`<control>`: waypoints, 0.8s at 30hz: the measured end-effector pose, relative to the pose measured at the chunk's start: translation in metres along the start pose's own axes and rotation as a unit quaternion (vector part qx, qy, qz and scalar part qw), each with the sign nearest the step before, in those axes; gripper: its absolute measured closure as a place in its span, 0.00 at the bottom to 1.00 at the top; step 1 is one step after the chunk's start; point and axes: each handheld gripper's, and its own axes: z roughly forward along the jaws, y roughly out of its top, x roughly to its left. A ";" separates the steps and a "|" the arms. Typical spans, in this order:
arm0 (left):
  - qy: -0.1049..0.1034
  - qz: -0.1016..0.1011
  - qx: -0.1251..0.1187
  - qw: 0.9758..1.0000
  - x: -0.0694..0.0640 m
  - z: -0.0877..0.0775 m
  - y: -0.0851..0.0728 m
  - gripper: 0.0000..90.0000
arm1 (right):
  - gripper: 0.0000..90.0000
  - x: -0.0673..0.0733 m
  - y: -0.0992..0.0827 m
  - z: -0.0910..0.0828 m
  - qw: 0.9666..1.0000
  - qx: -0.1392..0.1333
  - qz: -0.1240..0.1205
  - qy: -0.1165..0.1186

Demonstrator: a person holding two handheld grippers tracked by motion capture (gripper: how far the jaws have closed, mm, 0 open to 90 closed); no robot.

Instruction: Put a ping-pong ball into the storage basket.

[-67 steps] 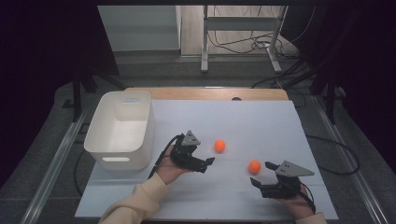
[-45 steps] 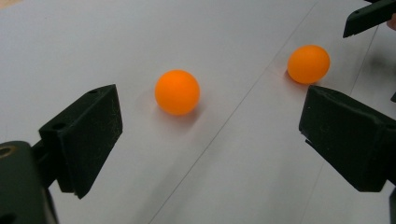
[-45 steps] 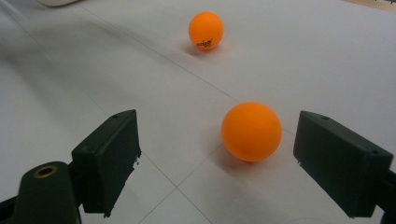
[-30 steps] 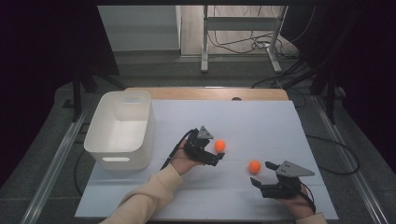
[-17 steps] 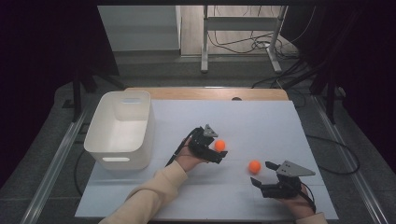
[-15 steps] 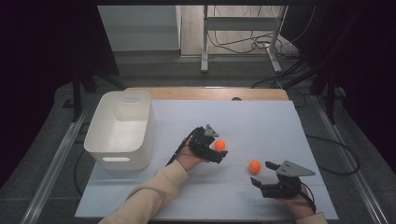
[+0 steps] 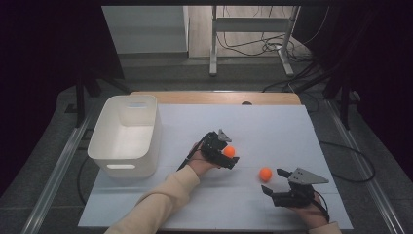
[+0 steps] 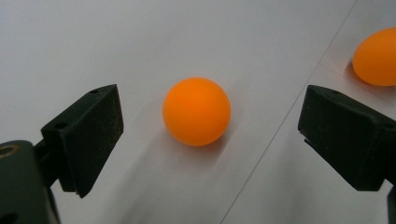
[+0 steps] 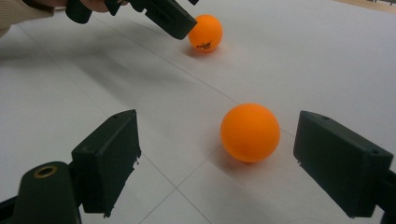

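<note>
The counter [image 7: 272, 117] is covered with a pale white sheet, and a dark room with cables on the floor lies behind it. Nearest to the person, at the lower right, the right tool [image 7: 276, 183] rests low over the sheet with its jaws wide apart. In the right gripper view the near orange ball [image 9: 250, 132] sits on the sheet between these jaws, closer to the right one, and touches neither. In the high view this ball [image 7: 265, 174] lies just beside the tool's tips.

A little farther, near the middle of the counter, the left tool [image 7: 231, 155] is also open. The far orange ball [image 7: 229, 151] lies between its jaws; in the left gripper view this ball [image 8: 196, 111] rests on the sheet with a gap on both sides. Nothing stands between either tool and its ball.

At the far left, well apart from both balls, a white bin [image 7: 125, 134] stands upright on the counter.
</note>
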 end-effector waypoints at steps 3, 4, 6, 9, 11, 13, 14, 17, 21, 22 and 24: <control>0.002 -0.002 0.006 1.000 0.001 0.005 0.002 0.09 | 0.17 0.000 0.000 0.001 1.000 0.001 0.001 0.000; 0.003 -0.002 0.006 1.000 0.002 0.006 0.002 0.09 | 0.17 0.000 0.000 0.001 1.000 0.002 0.001 0.000; 0.004 0.000 0.010 1.000 0.002 0.009 0.003 0.09 | 0.17 0.000 0.000 0.001 1.000 0.001 0.001 0.000; 0.003 -0.002 0.014 1.000 0.002 0.012 0.003 0.09 | 0.17 0.000 0.000 0.000 1.000 -0.001 0.003 0.001; 0.003 0.001 0.017 1.000 0.002 0.013 0.003 0.10 | 0.17 -0.001 0.000 0.000 1.000 0.000 0.003 0.001; 0.004 -0.001 0.018 1.000 0.003 0.013 0.003 0.10 | 0.17 0.000 0.000 0.000 1.000 0.001 0.001 -0.001; 0.004 -0.002 0.019 1.000 0.004 0.014 0.003 0.11 | 0.17 0.000 0.000 0.000 1.000 0.001 0.001 -0.001; 0.006 -0.003 0.023 1.000 0.005 0.015 0.002 0.12 | 0.17 0.000 0.000 0.000 1.000 0.002 0.000 -0.002; 0.006 -0.005 0.027 1.000 0.007 0.017 0.001 0.15 | 0.17 0.000 0.000 0.000 1.000 0.002 0.000 -0.002; 0.005 -0.006 0.026 1.000 0.008 0.018 0.001 0.17 | 0.17 0.000 0.000 0.000 1.000 0.001 0.000 -0.001; 0.005 -0.005 0.023 1.000 0.008 0.018 0.000 0.22 | 0.17 0.000 0.000 0.000 1.000 0.001 0.000 -0.001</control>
